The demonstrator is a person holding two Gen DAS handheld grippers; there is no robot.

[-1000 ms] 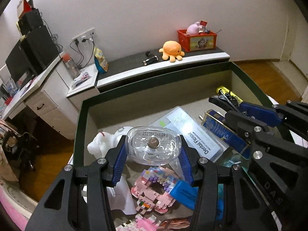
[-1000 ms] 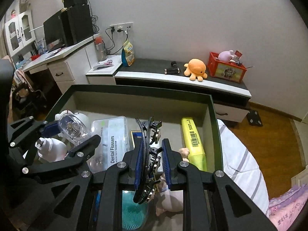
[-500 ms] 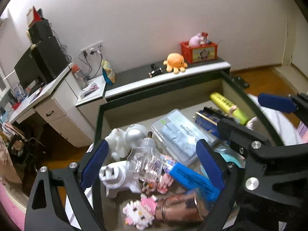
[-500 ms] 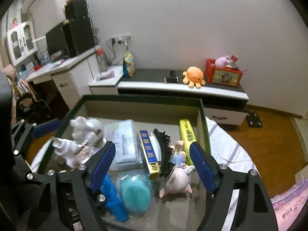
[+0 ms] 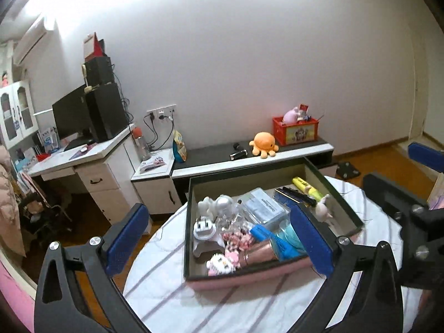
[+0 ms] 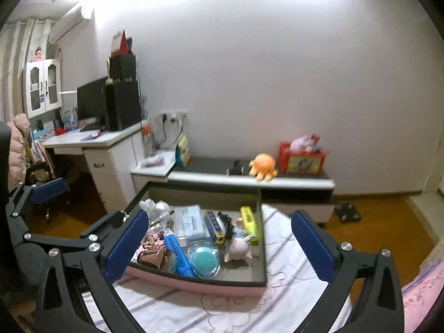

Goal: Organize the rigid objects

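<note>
A dark-walled box (image 5: 352, 216) (image 6: 262, 249) sits on a round table with a white striped cloth (image 5: 194, 305). Inside lie a clear floss case (image 5: 263, 205), a yellow highlighter (image 6: 248, 219), a black hair clip (image 6: 228, 224), a pig figure (image 6: 240, 248), a teal brush (image 6: 204, 255), a blue marker (image 6: 177, 251), white toys (image 5: 206, 231) and a copper cup (image 6: 154, 258). My left gripper (image 5: 219, 238) is open and empty, held high above the box. My right gripper (image 6: 219, 247) is open and empty, also raised; its fingers (image 5: 424, 156) show at the right of the left wrist view.
A low cabinet (image 5: 249, 161) behind the table carries an orange octopus plush (image 5: 263, 143) and a red crate (image 5: 295, 131). A white desk (image 5: 83, 161) with a monitor stands at the left. Wooden floor (image 6: 374, 222) surrounds the table.
The left gripper let go of the clear bottle and the right gripper let go of the black hair clip, both into the box. Both opened wide and pulled up and back.
</note>
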